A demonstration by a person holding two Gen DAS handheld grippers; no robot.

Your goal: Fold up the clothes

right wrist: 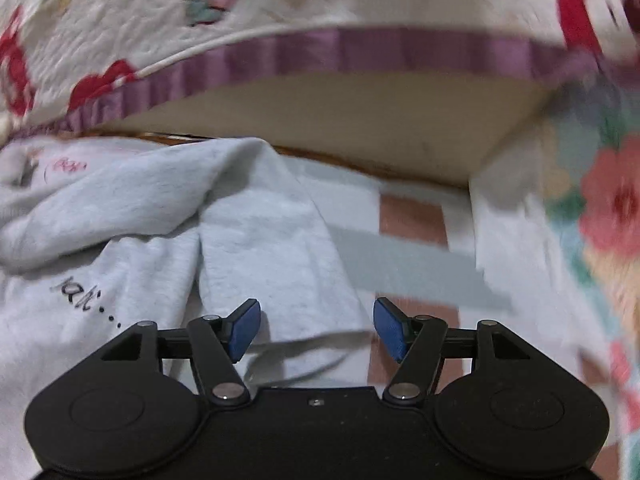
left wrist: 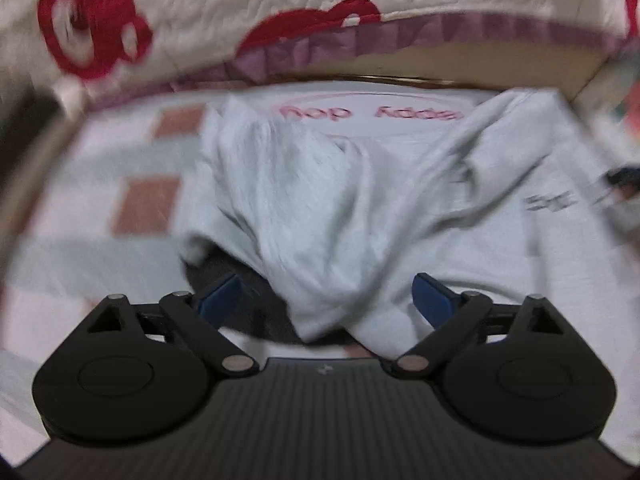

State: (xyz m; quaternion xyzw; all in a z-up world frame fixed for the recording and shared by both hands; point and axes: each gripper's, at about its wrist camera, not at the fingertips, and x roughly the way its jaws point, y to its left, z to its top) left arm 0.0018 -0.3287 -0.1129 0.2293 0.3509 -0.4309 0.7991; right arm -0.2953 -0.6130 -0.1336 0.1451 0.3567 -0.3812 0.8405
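Garment: pale grey fleecy sweatshirt [left wrist: 360,200] with pink lettering and small dark script, lying rumpled on a checked sheet of white, grey and terracotta squares [left wrist: 148,204], below a quilted cream cover with red bear figures and a purple ribbon edge [left wrist: 224,20].
Lie of cloth: one part is thrown over the body in a loose ridge running from far to near; a sleeve-like strip [right wrist: 272,248] trails toward the near right edge. Not flat, not squared.
Left gripper [left wrist: 326,296]: fingers spread wide on either side of the near hanging fold, holding nothing; placed, I judge, to take that fold.
Right gripper [right wrist: 316,330]: fingers wide, empty, set over the strip's near end where it meets the sheet, likely so an edge can be pinched.
Stage: a part-way fold or a loose heap awaiting smoothing; the scene fits both.
Caution: both views are blurred, so seams and hems are hard to make out.
Handling: soft, thick cloth; layers may come up together.
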